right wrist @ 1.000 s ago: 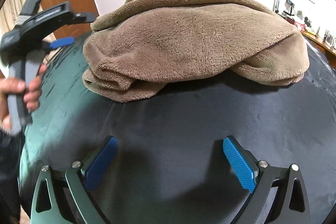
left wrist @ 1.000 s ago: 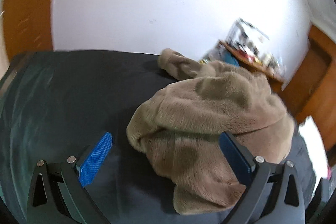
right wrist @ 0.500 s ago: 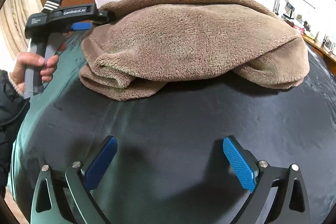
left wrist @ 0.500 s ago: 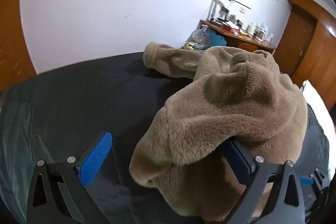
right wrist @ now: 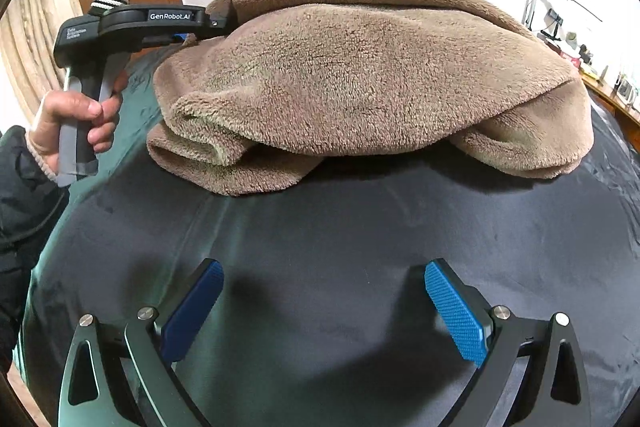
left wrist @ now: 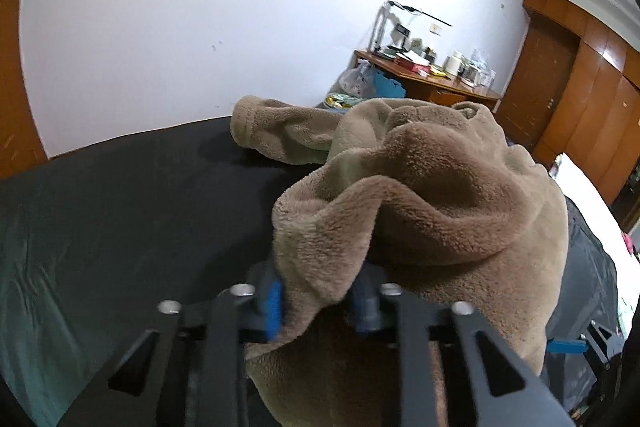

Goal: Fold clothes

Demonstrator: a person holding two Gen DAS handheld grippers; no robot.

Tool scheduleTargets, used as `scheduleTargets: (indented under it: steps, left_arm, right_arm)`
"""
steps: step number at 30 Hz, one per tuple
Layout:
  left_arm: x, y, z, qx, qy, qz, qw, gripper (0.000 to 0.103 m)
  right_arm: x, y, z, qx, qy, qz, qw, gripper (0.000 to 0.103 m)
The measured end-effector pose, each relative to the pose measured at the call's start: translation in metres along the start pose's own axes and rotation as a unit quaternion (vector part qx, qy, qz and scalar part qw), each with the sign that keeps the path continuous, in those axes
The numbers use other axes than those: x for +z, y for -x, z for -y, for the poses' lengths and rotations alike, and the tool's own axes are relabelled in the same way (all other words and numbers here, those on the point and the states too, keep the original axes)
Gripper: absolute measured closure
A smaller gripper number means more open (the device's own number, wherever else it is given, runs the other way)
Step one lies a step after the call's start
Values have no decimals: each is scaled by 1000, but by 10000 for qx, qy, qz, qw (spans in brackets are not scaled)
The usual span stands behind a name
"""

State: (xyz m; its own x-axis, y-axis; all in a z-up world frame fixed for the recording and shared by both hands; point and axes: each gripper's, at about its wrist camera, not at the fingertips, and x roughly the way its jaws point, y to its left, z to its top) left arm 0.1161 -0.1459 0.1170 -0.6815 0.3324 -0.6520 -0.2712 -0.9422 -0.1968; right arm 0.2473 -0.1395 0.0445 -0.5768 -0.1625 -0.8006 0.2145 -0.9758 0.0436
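The left tool (left wrist: 316, 301) has just been closing, and its blue pads now pinch a fold at the near edge of the fluffy light-brown fleece garment (left wrist: 432, 195), the fabric bunched between them and draping over both fingers. The right tool (right wrist: 324, 311) hangs with its jaws spread wide and nothing between its blue textured pads (right wrist: 456, 313), above bare cloth just short of the garment. The garment lies in a crumpled heap on the bed's dark green-black sheet (right wrist: 360, 235), one sleeve (left wrist: 280, 131) stretching toward the white wall (left wrist: 200, 27). A hand (right wrist: 76, 123) in a dark sleeve grips the left tool's grey handle. Beyond the bed stands a cluttered wooden desk (left wrist: 436, 83).
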Motion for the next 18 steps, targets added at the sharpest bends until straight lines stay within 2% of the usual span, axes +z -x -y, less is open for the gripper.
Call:
scheduleTargets:
  steps: [2, 7, 12, 15, 18]
  left_arm:
    - [-3, 15, 2, 86, 123, 156, 9998, 88]
    - [-6, 59, 9, 261, 365, 670, 9967, 89]
    - [-10, 127, 22, 199, 444, 1278, 9906, 89]
    - [-23, 148, 22, 166, 360, 1523, 9875, 89]
    - [-41, 175, 23, 159, 413, 1683, 9847, 89]
  right_arm:
    - [2, 3, -1, 26, -18, 7, 10000, 1]
    - [2, 8, 5, 108, -135, 53, 9998, 1]
    - [-2, 16, 20, 315, -493, 188, 9981, 1]
    - [-9, 25, 37, 638, -875, 376, 9934, 1]
    - [-15, 39, 52, 655, -1008, 668, 9905, 1]
